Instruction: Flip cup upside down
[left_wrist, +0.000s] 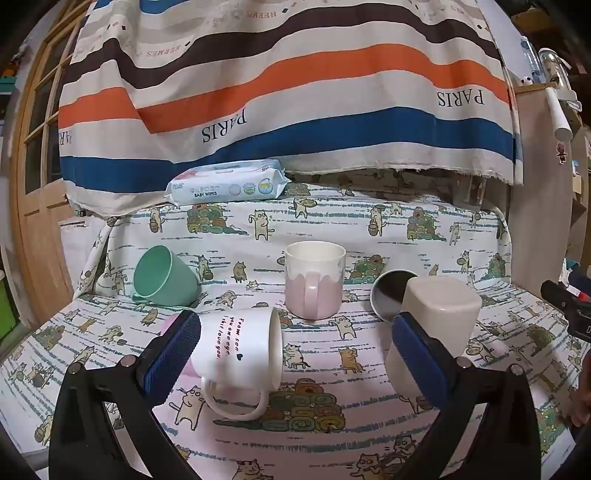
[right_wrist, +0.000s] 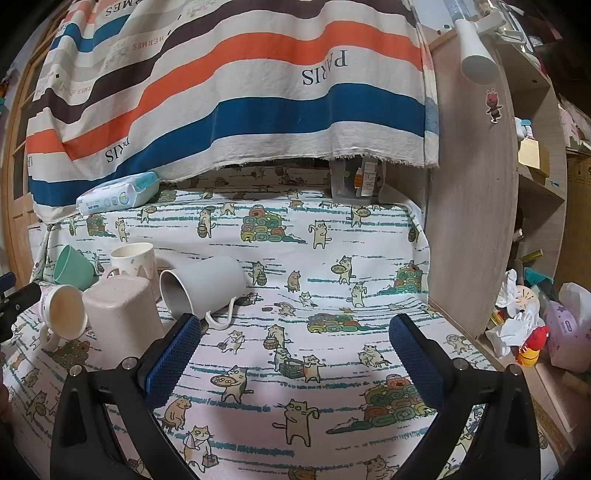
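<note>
Tabletop (left_wrist: 424, 229): covered by a cat-print cloth; carries five cups grouped in its left half as the right wrist view shows it; right half bare of cups.
Striped cloth (left_wrist: 295, 92): hangs over the far edge; well apart from the cups; no hazard judged.
Baby wipes pack (left_wrist: 227, 184): lies at the far edge, left of centre; clear of the work.
Left gripper (left_wrist: 295, 354): jaws spread wide, nothing held; left pad just beside the lettered mug's base, right pad in front of the beige cup.
Right gripper (right_wrist: 295, 347): jaws spread wide, nothing held; hovers over bare cloth toward the near edge, right of the cups.
Lettered mug (left_wrist: 240, 350): judged the likely target; lies on its side near the near edge, mouth to the right, handle toward the camera; risk: a round wall may roll from a one-sided push; a grasp across the handle may slip.
Beige cup (left_wrist: 439, 314): already inverted, just right of the mug; risk: the right jaw may knock it when closing or turning.
Pink mug (left_wrist: 314, 280): upright behind the lettered mug; risk: struck as the mug swings up.
Grey cup (right_wrist: 203, 284): on its side, just beside the beige cup; may roll if nudged.
Green cup (left_wrist: 166, 277): tipped toward the left edge; apart from the work.
</note>
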